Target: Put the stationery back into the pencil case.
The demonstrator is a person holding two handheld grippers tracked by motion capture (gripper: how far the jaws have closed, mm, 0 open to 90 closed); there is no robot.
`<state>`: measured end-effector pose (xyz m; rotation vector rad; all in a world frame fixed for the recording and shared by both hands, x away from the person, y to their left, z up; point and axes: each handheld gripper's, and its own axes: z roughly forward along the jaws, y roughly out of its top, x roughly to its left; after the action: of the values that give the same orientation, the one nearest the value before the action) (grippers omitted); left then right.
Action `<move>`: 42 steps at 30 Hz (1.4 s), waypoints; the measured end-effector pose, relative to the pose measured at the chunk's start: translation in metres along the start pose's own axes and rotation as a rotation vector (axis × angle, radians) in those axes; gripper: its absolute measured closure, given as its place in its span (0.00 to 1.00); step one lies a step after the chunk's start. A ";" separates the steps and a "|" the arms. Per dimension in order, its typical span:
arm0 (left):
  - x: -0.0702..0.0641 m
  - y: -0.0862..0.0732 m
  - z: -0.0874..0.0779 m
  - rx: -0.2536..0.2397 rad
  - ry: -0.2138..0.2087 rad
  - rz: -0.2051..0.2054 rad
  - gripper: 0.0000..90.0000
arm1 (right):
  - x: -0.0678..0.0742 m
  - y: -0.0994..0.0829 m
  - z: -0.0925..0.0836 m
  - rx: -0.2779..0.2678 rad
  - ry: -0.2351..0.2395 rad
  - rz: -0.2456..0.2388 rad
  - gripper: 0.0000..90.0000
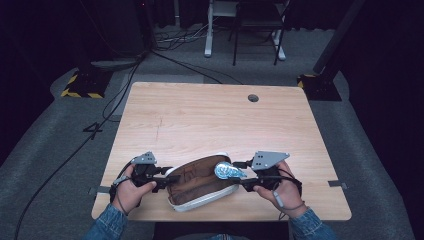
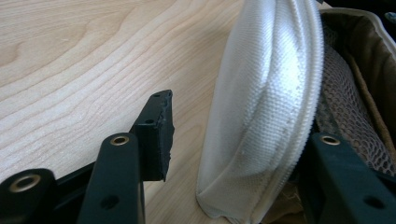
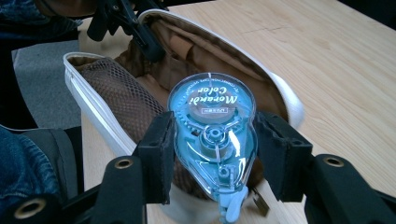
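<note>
An open white pouch (image 1: 196, 198) with a brown lining lies near the table's front edge. In the left gripper view its white zip rim (image 2: 266, 93) stands between the jaws of my left gripper (image 2: 243, 135). One jaw is outside on the table, a little clear of the rim, and the other is inside by the mesh pocket. That gripper (image 1: 167, 181) is open at the pouch's left end. My right gripper (image 3: 212, 140) is shut on a clear blue correction tape dispenser (image 3: 212, 121), held just over the pouch's right end (image 1: 229, 171). The left gripper (image 3: 135, 32) shows beyond at the pouch's (image 3: 112, 93) far rim.
The wooden table (image 1: 200, 115) has a round cable hole (image 1: 253, 98) at the back right. Its front edge runs just below the pouch and the hands. Cables, a stand base with yellow-black tape (image 1: 80, 85) and chair legs (image 1: 255, 45) are on the floor behind.
</note>
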<state>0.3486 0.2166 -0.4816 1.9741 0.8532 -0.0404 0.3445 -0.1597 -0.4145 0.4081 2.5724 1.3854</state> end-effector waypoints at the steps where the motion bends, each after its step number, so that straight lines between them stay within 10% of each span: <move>1: -0.001 0.000 0.000 0.002 0.004 0.007 0.51 | 0.000 0.002 0.003 0.004 0.006 -0.001 0.56; 27: -0.009 -0.005 -0.019 -0.086 0.053 0.037 0.29 | 0.006 0.016 0.059 0.048 0.093 -0.077 0.53; 42: -0.009 -0.004 -0.025 -0.098 0.070 0.052 0.27 | -0.001 0.019 0.037 -0.034 0.057 -0.031 0.40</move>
<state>0.3319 0.2318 -0.4675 1.9139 0.8330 0.0995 0.3589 -0.1211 -0.4189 0.3269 2.5840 1.4486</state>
